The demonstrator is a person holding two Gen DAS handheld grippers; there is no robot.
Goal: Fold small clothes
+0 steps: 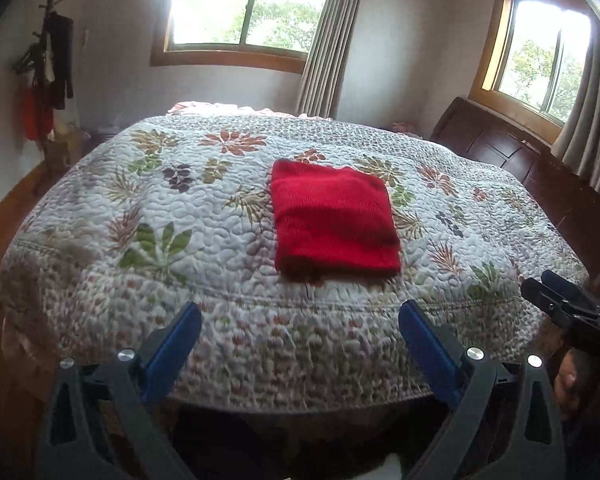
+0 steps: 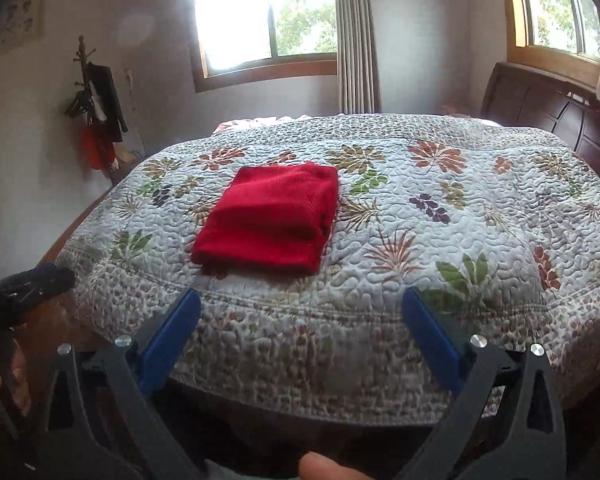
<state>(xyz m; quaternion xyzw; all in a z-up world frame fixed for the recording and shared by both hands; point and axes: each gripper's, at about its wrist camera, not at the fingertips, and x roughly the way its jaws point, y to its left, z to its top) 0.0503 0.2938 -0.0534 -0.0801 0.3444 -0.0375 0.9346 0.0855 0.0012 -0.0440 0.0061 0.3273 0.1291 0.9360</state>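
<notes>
A red knitted garment lies on the floral quilt of a bed, near the near edge and roughly midway across it. The garment is already a compact rectangle of stacked layers; in the right wrist view a layered side edge shows on its right. I judge the folding finished or nearly so.

I hold the left gripper back from the bed edge, its blue fingers spread wide and empty. The right gripper is likewise spread wide, empty, and well apart from the garment. Each camera also catches the other gripper's dark tip at its frame margin.

Background: two windows with curtains, a coat stand against the left wall, and a dark wooden headboard at right.

Risks from here, as I judge them:
- If I reach in for a further fold, a finger dragged across the top layer could slide it off the layers beneath, since knit cloth catches easily.
- Pinching only the upper layer at the near edge would lift it alone and open the stack.
- The quilt is soft and puckered; a finger pressed down may snag the quilt together with the garment and pull both.
- The garment sits close to the bed's near edge, so a pull towards me could draw it over the side.
</notes>
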